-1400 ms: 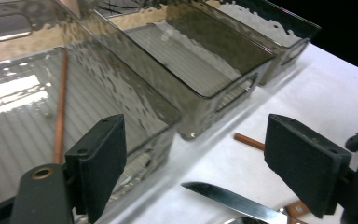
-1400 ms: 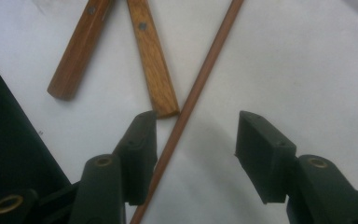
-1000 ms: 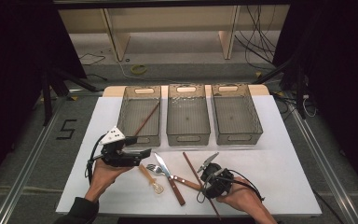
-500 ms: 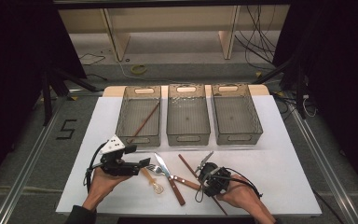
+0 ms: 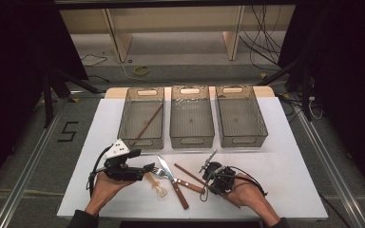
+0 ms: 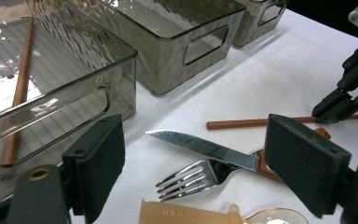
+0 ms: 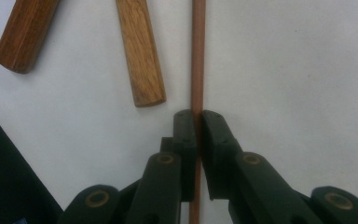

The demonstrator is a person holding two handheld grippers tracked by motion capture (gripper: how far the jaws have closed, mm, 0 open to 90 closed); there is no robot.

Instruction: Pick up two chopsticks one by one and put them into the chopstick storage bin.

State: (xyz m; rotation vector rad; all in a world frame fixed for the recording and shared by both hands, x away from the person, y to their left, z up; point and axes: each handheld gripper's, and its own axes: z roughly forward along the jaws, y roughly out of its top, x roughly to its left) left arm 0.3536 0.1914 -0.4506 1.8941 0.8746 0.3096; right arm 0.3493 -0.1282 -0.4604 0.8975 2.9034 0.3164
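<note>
Two black jaws of the right gripper [image 7: 197, 122] have just been closing and now pinch a thin brown chopstick [image 7: 197, 56] lying on the white surface [image 7: 298, 70], a clamp the high view leaves too small to judge. Beside it lie two wooden handles [image 7: 140, 51]. The left gripper [image 6: 191, 172] stands wide, holding nothing, over a knife [image 6: 200, 147], fork [image 6: 193, 179] and spoon [image 6: 214, 215]. Another chopstick [image 6: 18, 88] rests in the nearest bin [image 6: 116, 51].

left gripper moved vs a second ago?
Yes. In the high view the left gripper has slid toward the person and slightly right, away from the left bin, and now points its open jaws at the fork.
</note>
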